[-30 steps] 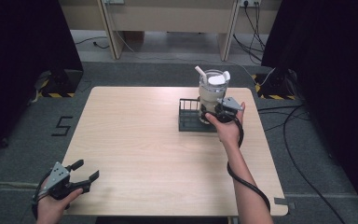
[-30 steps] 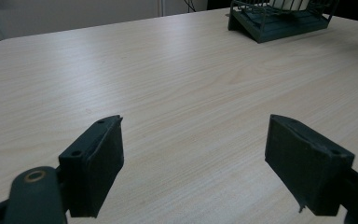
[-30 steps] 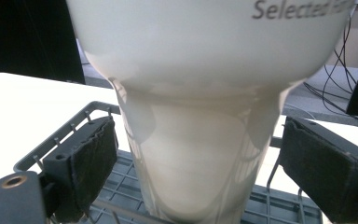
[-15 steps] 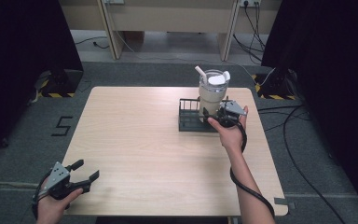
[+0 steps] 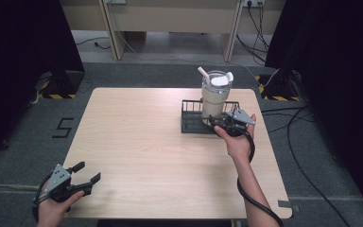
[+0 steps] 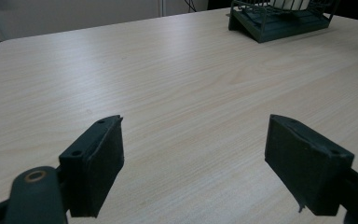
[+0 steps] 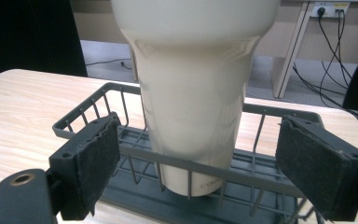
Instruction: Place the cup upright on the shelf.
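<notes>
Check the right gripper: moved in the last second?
Yes. The right gripper has backed slightly away from the cup, toward the person. It now sits just at the rack's near edge, open.

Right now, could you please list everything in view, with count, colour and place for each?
Table: one, light wood, centre of the high view.
Rack: one, dark grey wire, on the table's far right part.
Tumbler: one, cream with a clear lid and white straw, standing upright in the rack.
Number marking: one, black "5", on the grey floor left of the table.
Cables: several, black, on the floor to the right.
Left gripper: one, black, jaws open, at the table's near left corner.
Right gripper: one, black, jaws open, at the rack's near side, facing the tumbler.
</notes>
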Demonstrator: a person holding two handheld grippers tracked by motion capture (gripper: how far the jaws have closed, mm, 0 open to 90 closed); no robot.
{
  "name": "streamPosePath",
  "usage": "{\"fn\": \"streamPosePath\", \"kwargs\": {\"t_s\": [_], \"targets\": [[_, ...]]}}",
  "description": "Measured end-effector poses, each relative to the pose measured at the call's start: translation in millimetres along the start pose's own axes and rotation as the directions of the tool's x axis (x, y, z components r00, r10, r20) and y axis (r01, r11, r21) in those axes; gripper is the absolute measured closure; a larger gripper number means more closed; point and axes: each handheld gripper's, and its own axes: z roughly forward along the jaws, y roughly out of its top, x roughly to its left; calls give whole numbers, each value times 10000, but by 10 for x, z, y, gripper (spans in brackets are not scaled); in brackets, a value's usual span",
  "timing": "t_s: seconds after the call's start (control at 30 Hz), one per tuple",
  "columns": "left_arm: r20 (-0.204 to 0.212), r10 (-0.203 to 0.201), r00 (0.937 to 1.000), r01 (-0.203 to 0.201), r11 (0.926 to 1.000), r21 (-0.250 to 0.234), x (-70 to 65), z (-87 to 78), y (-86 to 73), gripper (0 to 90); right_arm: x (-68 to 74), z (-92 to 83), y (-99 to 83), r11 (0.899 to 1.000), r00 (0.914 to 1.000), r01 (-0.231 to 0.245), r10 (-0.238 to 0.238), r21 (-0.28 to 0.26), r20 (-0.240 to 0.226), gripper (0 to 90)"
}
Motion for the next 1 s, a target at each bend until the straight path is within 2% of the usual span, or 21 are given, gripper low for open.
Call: {"fn": "streamPosePath", "kwargs": {"t_s": [0.53,1.0], "targets": [[-36,5,10000,-5,10000,-5,-1,-3,2,189,-28,-244,-111,10000,10000,44,-45,63,56,147],[-52,-8,10000,8,10000,-9,0,-2,2,191,-107,-500,-286,9998,9998,30,-33,183,188,148]]}}
